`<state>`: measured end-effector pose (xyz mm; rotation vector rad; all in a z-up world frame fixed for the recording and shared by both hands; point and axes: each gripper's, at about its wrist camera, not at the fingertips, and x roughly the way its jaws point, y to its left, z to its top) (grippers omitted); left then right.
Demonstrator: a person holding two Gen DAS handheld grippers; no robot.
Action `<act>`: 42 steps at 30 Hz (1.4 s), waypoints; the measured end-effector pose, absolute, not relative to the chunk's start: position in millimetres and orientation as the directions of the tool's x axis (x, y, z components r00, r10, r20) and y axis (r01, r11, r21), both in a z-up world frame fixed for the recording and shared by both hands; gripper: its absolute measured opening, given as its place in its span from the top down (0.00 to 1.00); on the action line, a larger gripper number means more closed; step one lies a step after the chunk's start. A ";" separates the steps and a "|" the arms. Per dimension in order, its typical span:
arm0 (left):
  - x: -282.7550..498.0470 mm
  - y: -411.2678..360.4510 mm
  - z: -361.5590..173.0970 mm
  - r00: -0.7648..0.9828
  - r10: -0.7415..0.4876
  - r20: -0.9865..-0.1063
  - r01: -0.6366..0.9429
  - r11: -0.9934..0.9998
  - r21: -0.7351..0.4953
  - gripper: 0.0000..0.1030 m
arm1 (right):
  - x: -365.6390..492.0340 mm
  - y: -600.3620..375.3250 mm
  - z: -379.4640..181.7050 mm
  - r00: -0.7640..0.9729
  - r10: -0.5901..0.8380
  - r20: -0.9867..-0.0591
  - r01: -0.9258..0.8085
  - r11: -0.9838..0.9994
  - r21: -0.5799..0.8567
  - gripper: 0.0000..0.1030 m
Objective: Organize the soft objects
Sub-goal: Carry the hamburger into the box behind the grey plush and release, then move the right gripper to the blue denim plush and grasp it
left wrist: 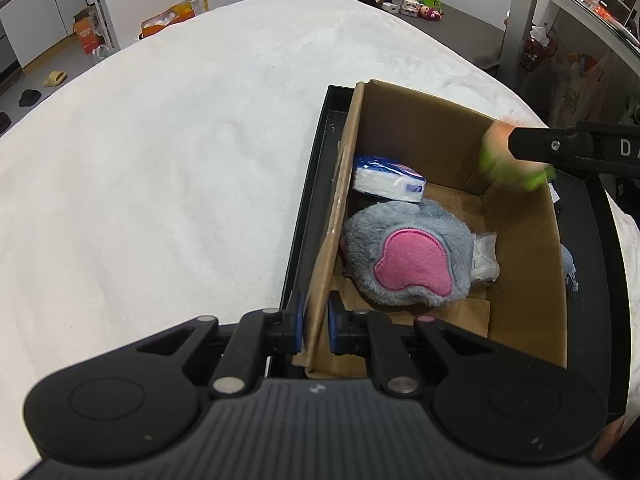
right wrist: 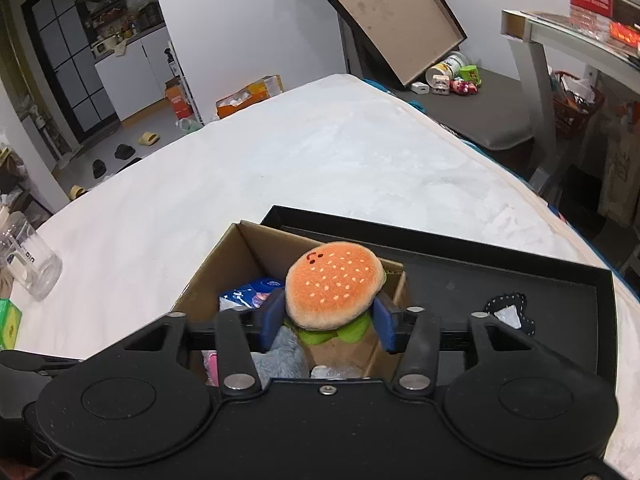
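A cardboard box (left wrist: pixel 524 280) stands in a black tray (left wrist: pixel 304 208) on a white bed. Inside lie a grey and pink plush toy (left wrist: pixel 404 264) and a blue and white tissue pack (left wrist: pixel 388 178). My left gripper (left wrist: pixel 314 320) is shut on the box's left wall (left wrist: pixel 332 240). My right gripper (right wrist: pixel 328 320) is shut on a plush hamburger (right wrist: pixel 334 290) and holds it over the box (right wrist: pixel 224 264). In the left wrist view the hamburger (left wrist: pixel 500 160) shows blurred at the box's far right corner.
A glass mug (right wrist: pixel 28 264) and a green pack (right wrist: pixel 8 322) sit at the left of the bed (right wrist: pixel 320 160). A small dark cloth item (right wrist: pixel 508 310) lies in the tray (right wrist: pixel 520 280). Clutter stands on the floor beyond the bed.
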<state>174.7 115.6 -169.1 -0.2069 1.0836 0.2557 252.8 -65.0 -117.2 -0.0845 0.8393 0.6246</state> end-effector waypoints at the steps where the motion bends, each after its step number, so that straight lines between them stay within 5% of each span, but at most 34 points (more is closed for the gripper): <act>1: 174.6 115.4 -169.0 0.443 0.104 -0.890 -0.305 0.951 -0.041 0.89 | 253.2 -64.7 -117.2 0.505 0.478 -0.719 -0.548 0.821 0.162 0.44; 25: 175.0 101.8 -162.8 0.414 0.145 -0.899 -0.319 0.948 0.007 0.84 | 235.4 -140.8 -140.2 0.522 0.395 -0.756 -0.411 0.893 0.183 0.36; 42: 178.7 81.7 -158.9 0.389 0.179 -0.904 -0.293 0.954 0.064 0.58 | 238.6 -173.6 -173.1 0.493 0.379 -0.783 -0.371 0.906 0.204 0.16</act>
